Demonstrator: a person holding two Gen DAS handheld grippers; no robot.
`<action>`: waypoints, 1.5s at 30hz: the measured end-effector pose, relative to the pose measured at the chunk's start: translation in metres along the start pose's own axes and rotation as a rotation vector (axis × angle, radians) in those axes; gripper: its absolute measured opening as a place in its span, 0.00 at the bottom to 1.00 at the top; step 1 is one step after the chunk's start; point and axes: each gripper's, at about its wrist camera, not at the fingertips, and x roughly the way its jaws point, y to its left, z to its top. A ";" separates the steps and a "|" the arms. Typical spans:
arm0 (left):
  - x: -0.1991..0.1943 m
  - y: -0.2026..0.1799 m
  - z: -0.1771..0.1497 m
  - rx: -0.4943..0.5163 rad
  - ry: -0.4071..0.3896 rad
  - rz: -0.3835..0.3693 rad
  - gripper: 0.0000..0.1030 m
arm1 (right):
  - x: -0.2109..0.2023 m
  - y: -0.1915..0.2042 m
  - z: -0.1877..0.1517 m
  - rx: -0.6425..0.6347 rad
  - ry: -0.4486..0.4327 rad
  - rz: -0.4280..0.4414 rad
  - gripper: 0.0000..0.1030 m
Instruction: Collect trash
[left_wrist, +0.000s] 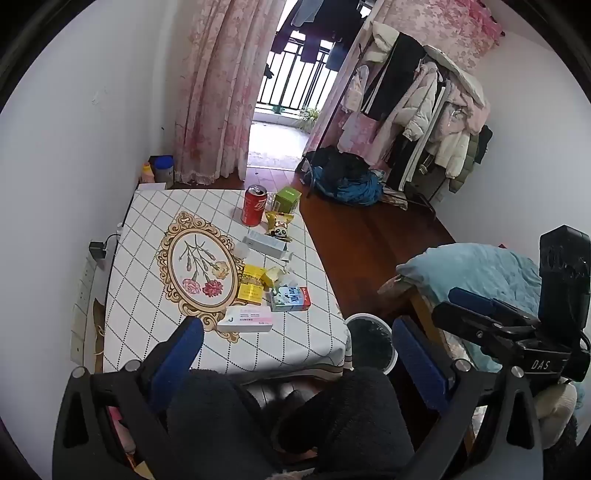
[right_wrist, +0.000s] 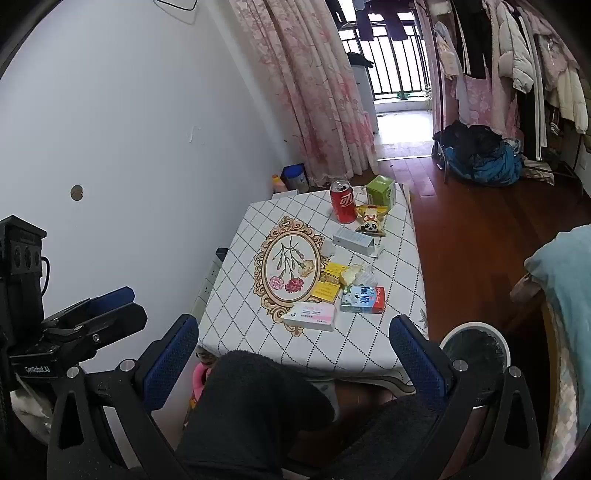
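The table (left_wrist: 147, 332) hides part of the bin (left_wrist: 371, 347); small print on the pink box (right_wrist: 312, 315) is unreadable.

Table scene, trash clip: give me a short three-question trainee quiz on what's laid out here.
1. True or false: the red can is lying on its side.
2. Multiple choice: the bin stands A) on the table, B) on the floor by the table's near right corner, C) under the curtain.
3. Fill in: of the trash on the table, the piece nearest both open grippers, left gripper and right gripper, is the white and ____ box.

Key: 1 false, it stands upright at the far end. 2 B. 3 pink; it lies beside the milk carton.
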 end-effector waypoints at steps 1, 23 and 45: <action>0.000 0.000 0.000 -0.003 0.002 -0.004 1.00 | 0.000 0.000 0.001 -0.001 -0.001 -0.002 1.00; -0.010 -0.010 0.010 0.021 -0.025 -0.031 1.00 | -0.014 0.008 0.006 -0.006 -0.043 -0.021 1.00; -0.014 -0.019 0.008 0.031 -0.033 -0.037 1.00 | -0.027 0.007 0.003 -0.004 -0.055 -0.030 1.00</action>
